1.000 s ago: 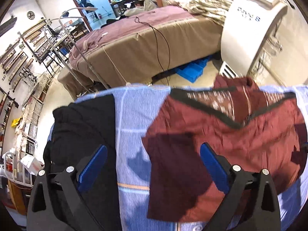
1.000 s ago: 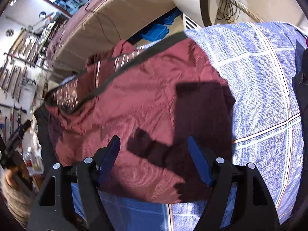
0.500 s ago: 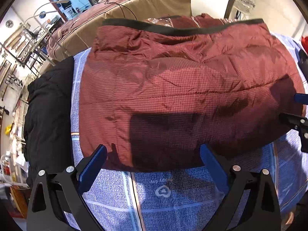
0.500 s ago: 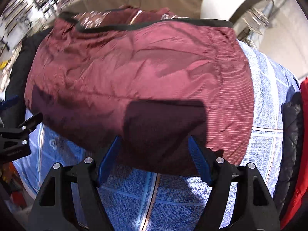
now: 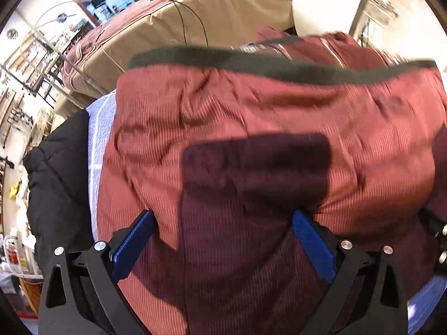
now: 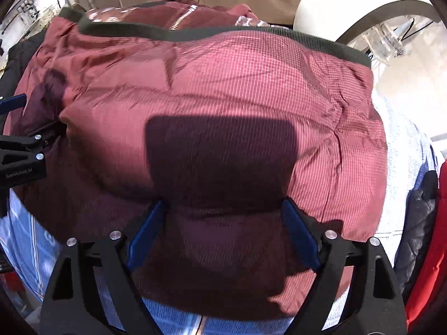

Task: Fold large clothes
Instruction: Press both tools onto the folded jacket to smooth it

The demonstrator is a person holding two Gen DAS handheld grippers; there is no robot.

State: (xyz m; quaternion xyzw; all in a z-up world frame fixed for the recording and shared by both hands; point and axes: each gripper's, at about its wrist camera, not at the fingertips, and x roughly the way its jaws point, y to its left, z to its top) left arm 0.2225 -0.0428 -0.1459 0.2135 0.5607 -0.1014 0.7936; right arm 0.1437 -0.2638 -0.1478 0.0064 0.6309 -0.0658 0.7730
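A maroon padded jacket with a dark knit hem band lies spread on a blue patterned sheet; it also fills the right wrist view. My left gripper is open, its blue pads wide apart, with the jacket's near edge lying between them. My right gripper is open too, its pads straddling the near edge of the jacket. The left gripper shows at the left edge of the right wrist view.
A black garment lies left of the jacket. A dark quilted garment and a red one lie at the right. Beyond the table stand a brown-covered bed and a white machine.
Both grippers have moved forward and down onto the jacket's near edge, so the fabric now lies between the open pads. The jacket fills more of both views.
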